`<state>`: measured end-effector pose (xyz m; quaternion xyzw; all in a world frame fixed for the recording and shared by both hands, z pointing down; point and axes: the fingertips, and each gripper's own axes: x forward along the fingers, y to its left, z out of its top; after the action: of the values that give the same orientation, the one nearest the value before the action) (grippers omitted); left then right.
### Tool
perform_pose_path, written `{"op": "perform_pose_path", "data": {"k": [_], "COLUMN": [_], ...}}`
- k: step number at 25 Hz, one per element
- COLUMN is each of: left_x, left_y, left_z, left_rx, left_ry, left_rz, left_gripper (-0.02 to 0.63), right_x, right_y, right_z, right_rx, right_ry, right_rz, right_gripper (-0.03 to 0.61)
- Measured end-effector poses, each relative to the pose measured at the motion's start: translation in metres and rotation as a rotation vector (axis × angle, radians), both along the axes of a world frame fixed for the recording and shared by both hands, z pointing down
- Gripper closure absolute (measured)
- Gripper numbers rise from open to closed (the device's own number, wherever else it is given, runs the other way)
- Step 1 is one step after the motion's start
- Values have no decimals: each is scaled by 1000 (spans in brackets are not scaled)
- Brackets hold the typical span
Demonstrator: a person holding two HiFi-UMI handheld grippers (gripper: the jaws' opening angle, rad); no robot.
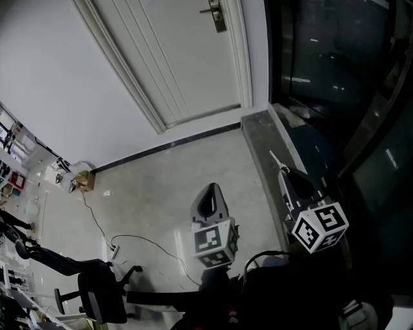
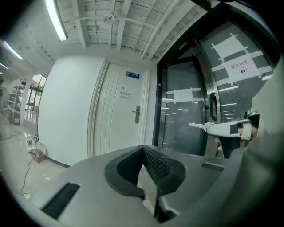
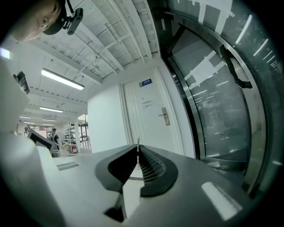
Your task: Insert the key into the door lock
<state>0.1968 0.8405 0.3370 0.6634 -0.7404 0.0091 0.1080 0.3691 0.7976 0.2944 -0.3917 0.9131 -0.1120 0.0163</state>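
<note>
My right tongs (image 3: 138,153) are pressed together on the key (image 3: 138,142), with only a thin sliver of blade standing out past the pads. My left tongs (image 2: 143,148) are closed on nothing. The lock (image 1: 217,14) sits at twelve o'clock, well away across the floor (image 1: 161,187), so the key is not yet near it.

With so thin a grip, I judge the key could twist or slide back between the pads when its tip meets the keyhole. I cannot make the slot out from here, so the blade may also arrive turned the wrong way.

The glass wall (image 1: 335,77) runs close at three o'clock. A loose cable (image 1: 97,222) and an office chair (image 1: 97,290) lie at eight o'clock, off my path to the white door (image 1: 187,58).
</note>
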Motion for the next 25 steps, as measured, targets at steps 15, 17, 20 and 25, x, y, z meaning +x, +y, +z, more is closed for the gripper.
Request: {"op": "perform_pose_path", "data": {"k": [15, 17, 20, 25], "left_x": [-78, -86, -98, -116], "left_y": [-161, -195, -245, -313], "left_z": [7, 2, -1, -4], "left_rx": [34, 45, 51, 59], "left_ry": [6, 7, 8, 11], "left_rz": [-62, -65, -71, -105], "left_gripper": [612, 612, 612, 612], "right_x": [-80, -90, -104, -122], "right_y": [-169, -203, -255, -326], "right_z": [10, 5, 3, -1], "right_rx": [19, 22, 28, 38], "right_ry": [9, 7, 9, 5], "right_rz": [-60, -69, -85, -110], "right_gripper": [566, 566, 566, 566]}}
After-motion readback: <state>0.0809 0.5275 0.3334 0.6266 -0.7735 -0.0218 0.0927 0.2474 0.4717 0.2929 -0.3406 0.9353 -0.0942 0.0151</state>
